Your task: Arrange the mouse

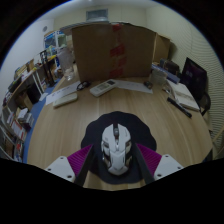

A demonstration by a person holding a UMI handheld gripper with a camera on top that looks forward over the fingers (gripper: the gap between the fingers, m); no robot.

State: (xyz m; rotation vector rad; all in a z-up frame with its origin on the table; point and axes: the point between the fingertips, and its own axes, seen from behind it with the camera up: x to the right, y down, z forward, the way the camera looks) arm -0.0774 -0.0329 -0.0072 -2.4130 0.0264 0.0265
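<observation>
A white mouse [117,148] with black markings lies in the middle of a round black mouse mat [92,132] on the wooden table [70,125]. My gripper [117,160] is low over the mat, and the mouse stands between its two fingers. The magenta pads [80,160] sit at either side of the mouse, with a thin dark gap showing on each side. The mouse appears to rest on the mat, and the fingers are open around it.
Beyond the mat, a white keyboard [66,96] and a white remote-like device [104,88] lie on the table. A large cardboard box [112,50] stands at the far edge. Papers and a dark monitor [192,75] are at the right, shelves [18,105] at the left.
</observation>
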